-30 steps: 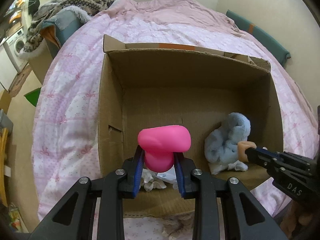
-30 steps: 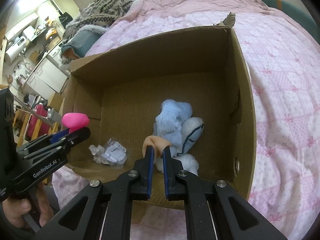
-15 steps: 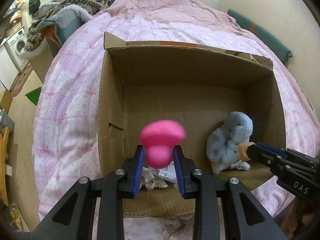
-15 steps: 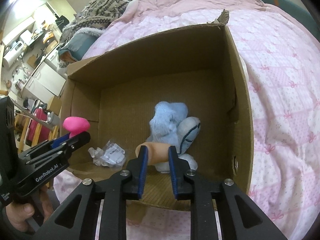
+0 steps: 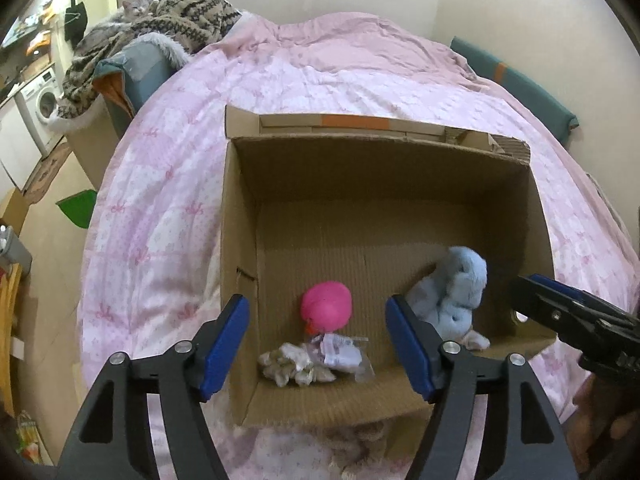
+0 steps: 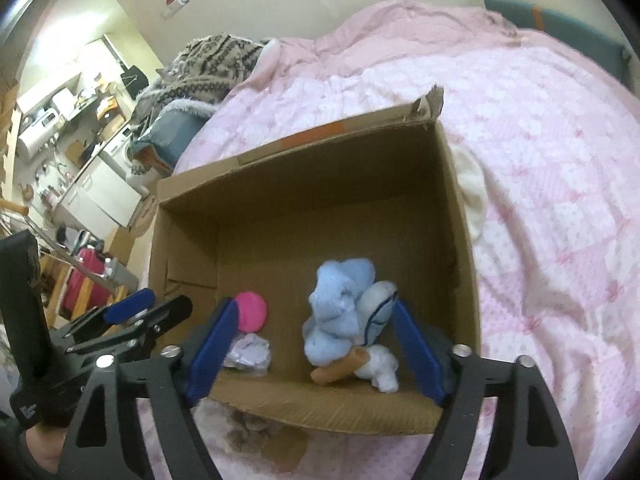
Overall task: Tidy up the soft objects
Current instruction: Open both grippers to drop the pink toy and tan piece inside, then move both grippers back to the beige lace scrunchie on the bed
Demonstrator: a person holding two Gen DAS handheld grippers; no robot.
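Observation:
An open cardboard box [image 5: 384, 168] [image 6: 304, 184] sits on a pink bed. Inside lie a pink soft toy [image 5: 327, 307] [image 6: 251, 311], a light blue plush [image 5: 452, 292] [image 6: 340, 312], a tan soft cylinder [image 6: 340, 367] and a crumpled plastic packet [image 5: 316, 362] [image 6: 248, 354]. My left gripper [image 5: 318, 346] is open and empty above the box's near edge, over the pink toy. My right gripper [image 6: 314, 354] is open and empty above the near edge, over the tan cylinder. The right gripper also shows in the left wrist view [image 5: 560, 312], and the left gripper in the right wrist view [image 6: 132, 316].
The pink quilted bed cover [image 5: 320, 80] [image 6: 560, 160] surrounds the box. A patterned knit blanket [image 5: 160, 12] [image 6: 216, 64] lies on a grey-blue chair at the far left. A teal cushion [image 5: 520, 88] lies along the right wall. A white cloth [image 6: 472, 192] lies beside the box's right wall.
Both grippers opened wide and pulled back. The pink toy dropped from the left gripper into the box. The tan cylinder dropped from the right gripper beside the blue plush.

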